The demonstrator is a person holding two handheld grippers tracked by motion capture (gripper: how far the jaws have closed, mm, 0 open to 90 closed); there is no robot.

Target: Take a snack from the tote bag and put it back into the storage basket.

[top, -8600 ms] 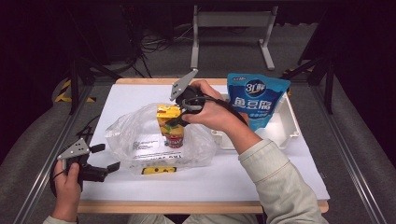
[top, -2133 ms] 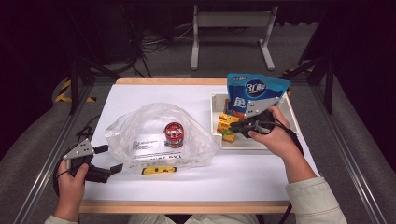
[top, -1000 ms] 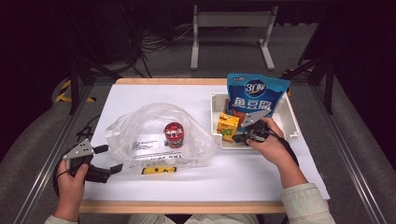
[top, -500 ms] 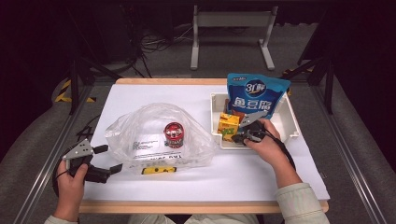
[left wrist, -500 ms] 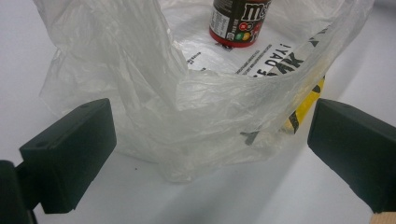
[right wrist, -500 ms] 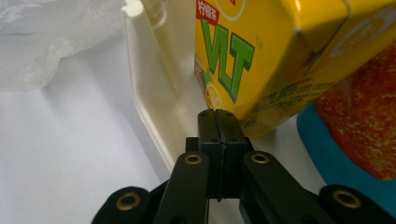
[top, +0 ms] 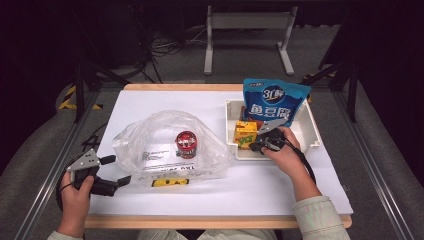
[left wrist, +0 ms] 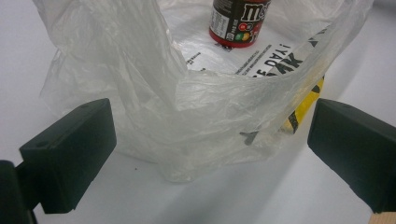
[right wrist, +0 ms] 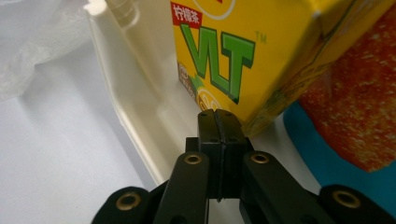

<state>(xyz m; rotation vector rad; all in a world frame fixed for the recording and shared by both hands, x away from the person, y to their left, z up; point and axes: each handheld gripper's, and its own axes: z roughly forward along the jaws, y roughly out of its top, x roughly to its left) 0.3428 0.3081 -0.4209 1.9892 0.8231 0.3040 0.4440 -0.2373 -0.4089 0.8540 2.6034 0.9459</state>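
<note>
Yellow waxed card makes up the drink carton (top: 245, 134), printed with green letters, and it stands in the white bin (top: 311, 131) on the right side of the counter (top: 280, 185), beside a tall blue snack pouch (top: 274, 103). The right claw (top: 259, 145) sits just inside the bin's near wall, its jaws pressed flat together with nothing between them; in the right gripper view the carton (right wrist: 261, 51) looms just beyond the tips, close but not held. I judge the carton fairly light and stiff across its flat faces, yet its walls would dent under a hard squeeze and the glossy coating looks slippery. The best hold is probably across two opposite flat faces around mid-height, jaws square to them, with moderate force. The corners and the folded top would likely let it twist out.

The left claw (top: 111, 170) waits at the counter's near left edge with its jaws spread wide, empty, framing the mouth of a clear plastic bag (top: 170, 145). A small red-lidded candy tub (top: 186, 144) stands inside the bag. The film is thin, limp and crinkled, so it will probably slump and slide. Pinching a gathered fold at the rim should hold better than a single layer.
</note>
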